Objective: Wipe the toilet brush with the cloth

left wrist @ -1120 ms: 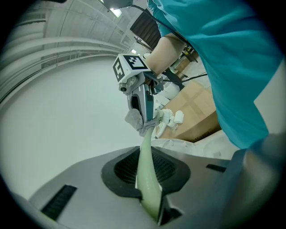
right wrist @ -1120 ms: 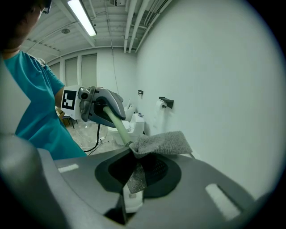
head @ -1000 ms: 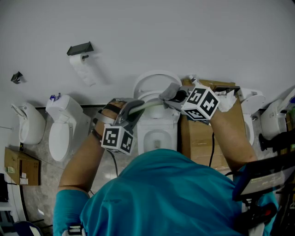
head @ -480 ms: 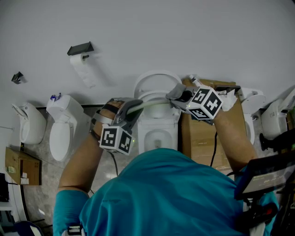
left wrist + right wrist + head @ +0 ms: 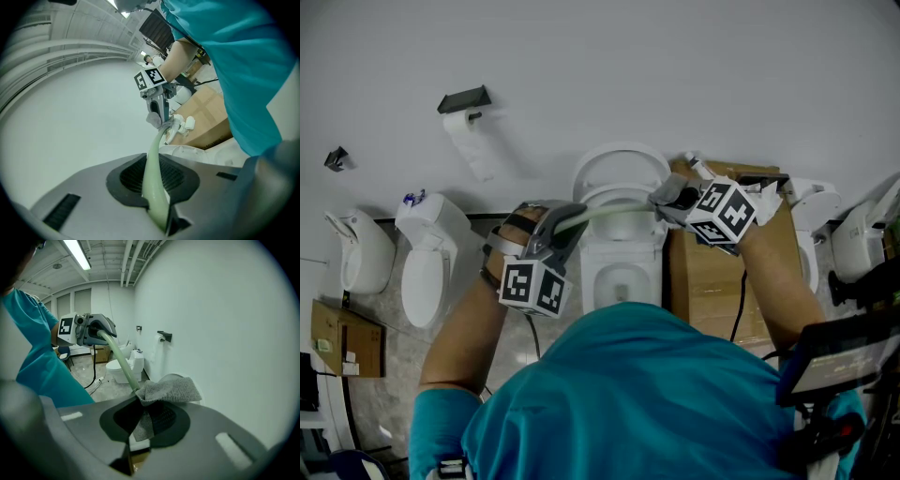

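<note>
While the person is leaning over a toilet (image 5: pixel 619 277), the head view is showing the left gripper (image 5: pixel 567 223) and right gripper (image 5: pixel 673 199) at opposite ends of the brush (image 5: pixel 614 213). In the left gripper view, jaws are clamping the brush, which is running ahead to the cloth (image 5: pixel 157 121). In the right gripper view, jaws are pinching cloth folded over the brush. Wiping seems underway; next, the cloth needs sliding along.

Flat, dim indoor light in head view, ceiling tube lamp (image 5: pixel 77 254) glaring in right gripper view, strong fisheye bending, black vignetted corners.
</note>
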A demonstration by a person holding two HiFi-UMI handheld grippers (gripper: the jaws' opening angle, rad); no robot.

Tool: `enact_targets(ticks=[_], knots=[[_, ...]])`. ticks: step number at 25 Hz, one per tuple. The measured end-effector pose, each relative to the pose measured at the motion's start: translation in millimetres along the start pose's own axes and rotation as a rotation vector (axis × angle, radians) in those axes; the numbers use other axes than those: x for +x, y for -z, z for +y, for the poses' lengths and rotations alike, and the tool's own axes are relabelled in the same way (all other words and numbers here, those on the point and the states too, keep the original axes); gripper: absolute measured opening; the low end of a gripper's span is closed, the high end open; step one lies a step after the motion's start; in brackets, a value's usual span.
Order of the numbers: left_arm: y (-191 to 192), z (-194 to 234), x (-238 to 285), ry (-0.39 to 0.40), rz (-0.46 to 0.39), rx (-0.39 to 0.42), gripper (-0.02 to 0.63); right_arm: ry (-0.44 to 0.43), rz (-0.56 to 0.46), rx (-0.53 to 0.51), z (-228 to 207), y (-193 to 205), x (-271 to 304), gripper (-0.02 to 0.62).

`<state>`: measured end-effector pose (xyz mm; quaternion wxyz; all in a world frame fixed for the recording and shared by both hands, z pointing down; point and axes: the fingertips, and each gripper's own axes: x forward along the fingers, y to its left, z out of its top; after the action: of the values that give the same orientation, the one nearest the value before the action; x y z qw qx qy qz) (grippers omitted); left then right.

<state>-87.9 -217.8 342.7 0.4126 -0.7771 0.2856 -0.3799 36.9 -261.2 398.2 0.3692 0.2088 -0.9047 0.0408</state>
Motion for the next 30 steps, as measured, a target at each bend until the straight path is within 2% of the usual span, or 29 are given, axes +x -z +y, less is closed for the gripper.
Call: enact_targets(ticks=[11, 13, 18, 21, 25, 30], knots=[[5, 1, -8, -0.01, 0.006, -0.032, 0.061, 0.009, 0.067, 0.019, -7, 25, 0, 0.037], [9, 1, -8, -0.003, 0.015, -0.068, 0.06, 0.029, 0.028, 0.029, -10, 19, -4, 0.037], [27, -7, -7, 0.029, 0.065, -0.12, 0.06, 0.089, -0.211, 0.119, -23, -16, -33, 0.037], [38, -26, -5, 0.063, 0.101, -0.142, 0.06, 0.107, -0.311, 0.149, -22, -24, -50, 0.037], [58, -61, 3, 0.12, 0.159, -0.191, 0.06, 0.093, -0.369, 0.185, -13, -16, -54, 0.037], [105, -121, 28, 0.219, 0.284, -0.264, 0.06, 0.055, -0.375, 0.268, -11, 10, -29, 0.037]])
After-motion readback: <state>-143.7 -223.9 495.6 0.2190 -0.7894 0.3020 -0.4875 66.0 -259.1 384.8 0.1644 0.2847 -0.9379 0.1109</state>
